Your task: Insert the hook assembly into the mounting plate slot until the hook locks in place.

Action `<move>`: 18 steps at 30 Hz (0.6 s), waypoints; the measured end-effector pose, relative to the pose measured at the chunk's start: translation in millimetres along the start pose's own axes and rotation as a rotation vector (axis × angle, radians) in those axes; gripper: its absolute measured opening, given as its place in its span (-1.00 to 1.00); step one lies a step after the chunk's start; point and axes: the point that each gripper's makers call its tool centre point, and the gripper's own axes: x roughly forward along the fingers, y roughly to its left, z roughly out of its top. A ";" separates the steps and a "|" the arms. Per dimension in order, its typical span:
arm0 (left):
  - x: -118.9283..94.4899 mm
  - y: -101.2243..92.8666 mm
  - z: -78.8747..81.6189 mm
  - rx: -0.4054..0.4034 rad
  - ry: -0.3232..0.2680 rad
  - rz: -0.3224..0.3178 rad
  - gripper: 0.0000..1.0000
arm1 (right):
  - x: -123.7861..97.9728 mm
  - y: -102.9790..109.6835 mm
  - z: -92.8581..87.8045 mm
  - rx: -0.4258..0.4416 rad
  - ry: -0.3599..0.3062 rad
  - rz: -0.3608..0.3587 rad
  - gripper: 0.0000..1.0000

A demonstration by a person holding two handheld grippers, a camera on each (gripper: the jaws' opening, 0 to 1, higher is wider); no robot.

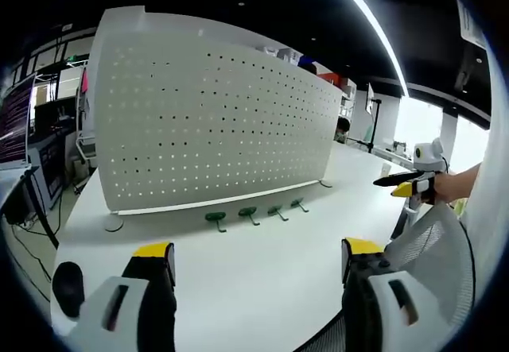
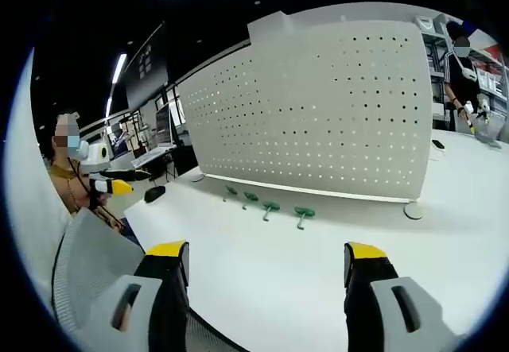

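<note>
Lying in a row by the white board [image 1: 215, 121], four green hooks [image 1: 216, 219] are waiting far past both wide-open, empty grippers [image 1: 258, 261] [image 2: 266, 261].

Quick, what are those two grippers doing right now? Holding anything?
Left gripper: open, holding nothing.
Right gripper: open, holding nothing.

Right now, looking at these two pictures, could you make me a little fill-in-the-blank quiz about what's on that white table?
1. The small green hooks lying in a row on the white table number ____.
2. The hooks lie in front of a white perforated ____ standing upright.
3. Both the left gripper and the right gripper have their yellow-tipped jaws ____ and hold nothing.

Missing words: four; board (pegboard); open
</note>
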 end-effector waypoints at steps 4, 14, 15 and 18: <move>1.0 0.8 -0.5 0.002 0.004 -0.001 0.76 | 0.3 0.1 0.1 -0.001 0.000 0.000 0.54; 4.6 0.2 -0.6 0.008 0.011 -0.009 0.75 | 1.6 0.1 0.0 -0.003 0.004 0.003 0.53; 5.1 0.6 -0.5 0.008 0.012 -0.008 0.75 | 1.8 0.0 -0.1 -0.004 0.005 0.003 0.53; 7.1 0.8 0.1 0.007 0.015 -0.012 0.76 | 2.3 -0.1 0.2 -0.003 0.004 0.005 0.52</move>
